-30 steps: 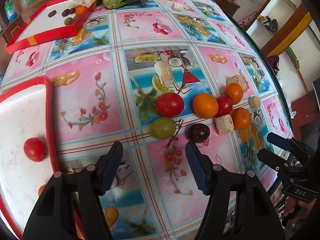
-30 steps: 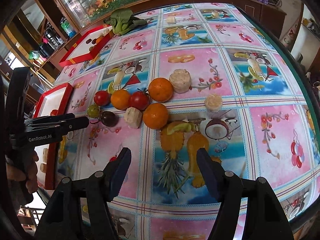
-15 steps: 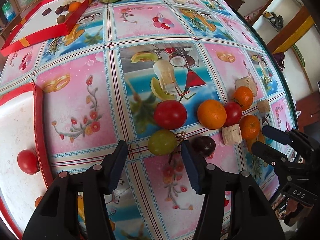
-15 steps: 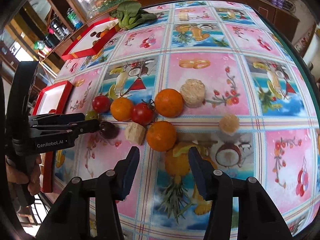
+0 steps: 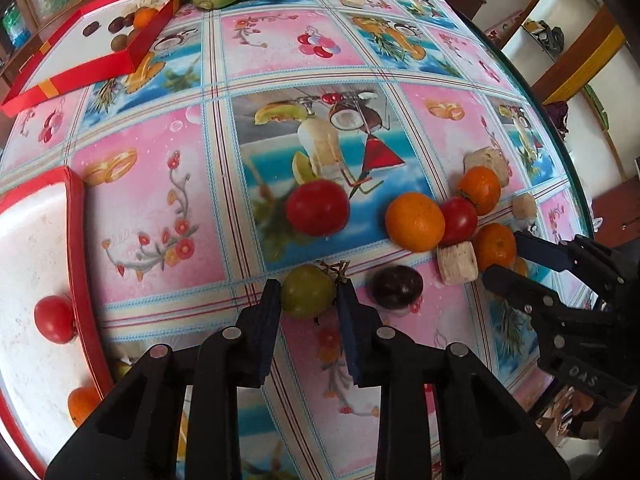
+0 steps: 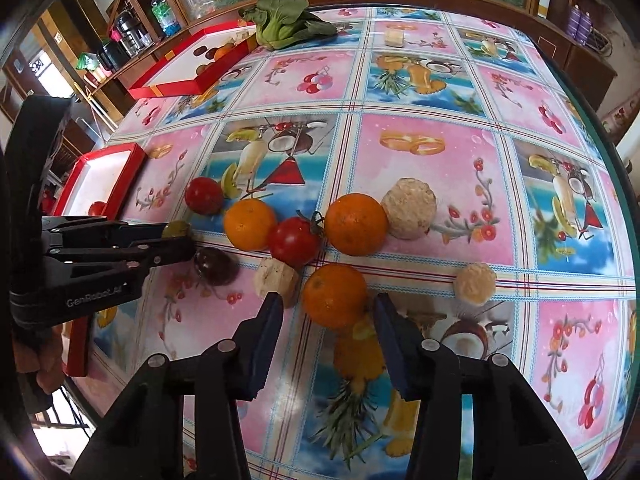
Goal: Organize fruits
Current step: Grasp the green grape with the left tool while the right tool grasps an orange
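My left gripper (image 5: 309,294) has its jaws on both sides of a green tomato (image 5: 307,296) and touching or nearly touching it. A dark plum (image 5: 397,286), red tomato (image 5: 317,207), oranges (image 5: 415,221) and a second red tomato (image 5: 459,220) lie beyond. My right gripper (image 6: 327,308) is open with the nearest orange (image 6: 334,294) between its fingertips, not gripped. A red tray (image 5: 78,248) at the left holds a red tomato (image 5: 54,319) and an orange (image 5: 82,404).
Pale cake pieces (image 6: 409,208) (image 6: 475,283) (image 6: 277,280) lie among the fruit. A second red tray (image 6: 192,76) with fruit and a green bok choy (image 6: 286,20) sit at the far side. The table edge (image 6: 624,200) curves along the right.
Both grippers moved forward and narrowed. The left jaws closed in around the green tomato. The right jaws came around the nearest orange.
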